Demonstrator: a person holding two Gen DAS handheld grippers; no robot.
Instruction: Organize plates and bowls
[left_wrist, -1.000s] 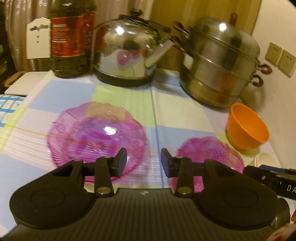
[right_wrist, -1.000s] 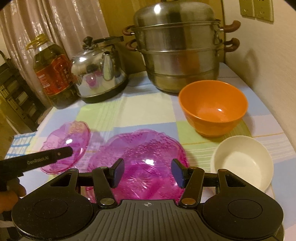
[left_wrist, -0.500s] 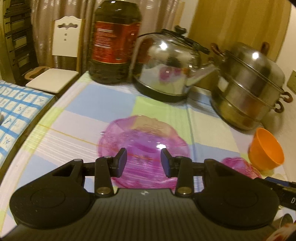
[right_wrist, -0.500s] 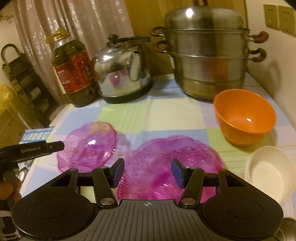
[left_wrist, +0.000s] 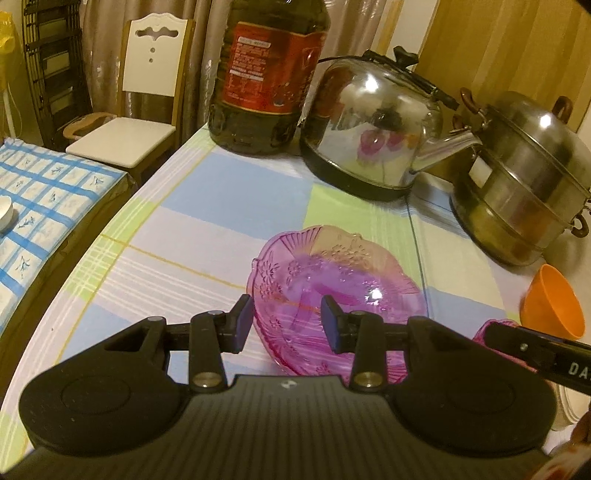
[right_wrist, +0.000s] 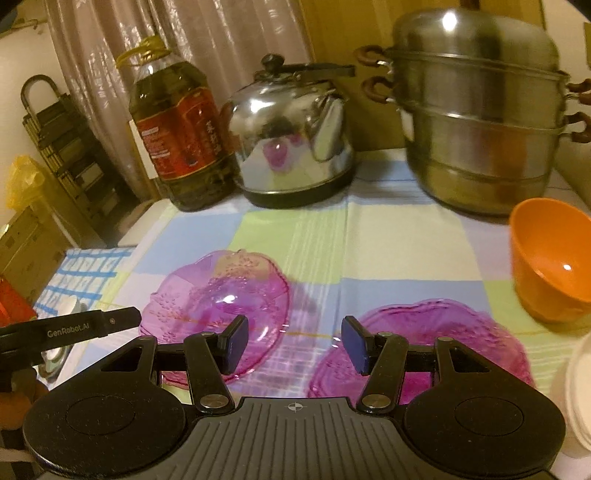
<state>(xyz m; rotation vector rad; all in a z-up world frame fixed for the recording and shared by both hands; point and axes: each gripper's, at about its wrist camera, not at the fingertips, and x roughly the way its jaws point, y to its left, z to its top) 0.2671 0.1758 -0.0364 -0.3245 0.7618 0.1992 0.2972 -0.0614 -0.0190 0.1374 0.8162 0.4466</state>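
A pink glass plate (left_wrist: 332, 280) lies on the checked tablecloth; my left gripper (left_wrist: 287, 324) hangs open just above its near rim, nothing between the jaws. The same plate (right_wrist: 218, 299) shows at the left in the right wrist view, with a second pink plate (right_wrist: 461, 339) to its right. My right gripper (right_wrist: 293, 345) is open over the cloth between the two plates. An orange bowl (right_wrist: 550, 258) stands at the right, and a white bowl's rim (right_wrist: 580, 391) shows at the right edge. The orange bowl (left_wrist: 550, 302) also shows in the left wrist view.
An oil bottle (right_wrist: 177, 136), a steel kettle (right_wrist: 291, 140) and a stacked steel steamer pot (right_wrist: 480, 122) line the back of the table (right_wrist: 406, 236). A wall stands at the right. A chair (left_wrist: 136, 110) and a blue-checked table (left_wrist: 44, 206) lie beyond the left edge.
Both views have swung left: the plates, the orange bowl and the pot have slid to the right in each. Both grippers kept the same opening.
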